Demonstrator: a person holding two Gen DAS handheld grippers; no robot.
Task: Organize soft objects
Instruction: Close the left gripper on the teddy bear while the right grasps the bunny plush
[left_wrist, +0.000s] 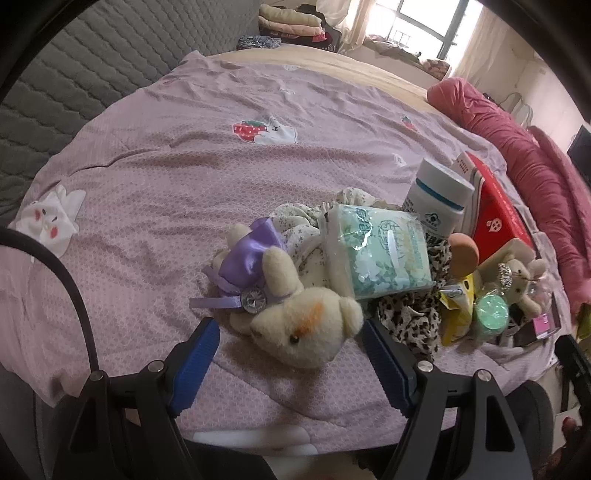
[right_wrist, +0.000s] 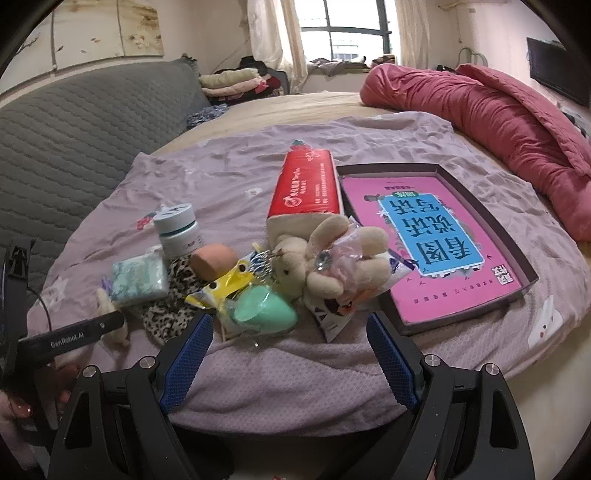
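A cream plush bunny in a purple satin dress (left_wrist: 295, 314) lies on the lilac bedspread (left_wrist: 166, 177), its head between the tips of my open left gripper (left_wrist: 290, 332). Behind it sit a green tissue pack (left_wrist: 380, 251), floral cloth (left_wrist: 295, 225) and leopard-print cloth (left_wrist: 410, 314). In the right wrist view my right gripper (right_wrist: 290, 332) is open just short of the pile, nothing between its fingers. A mint sponge (right_wrist: 264, 308), a second plush bunny (right_wrist: 332, 258), a peach sponge (right_wrist: 214, 260) and the tissue pack (right_wrist: 138, 278) lie ahead of it.
A red tissue box (right_wrist: 306, 188) and a white jar (right_wrist: 177, 230) stand behind the pile. A dark tray holding a pink book (right_wrist: 436, 243) lies to the right. A rolled red quilt (right_wrist: 498, 122) lines the far right; a grey padded headboard (right_wrist: 74, 147) is left.
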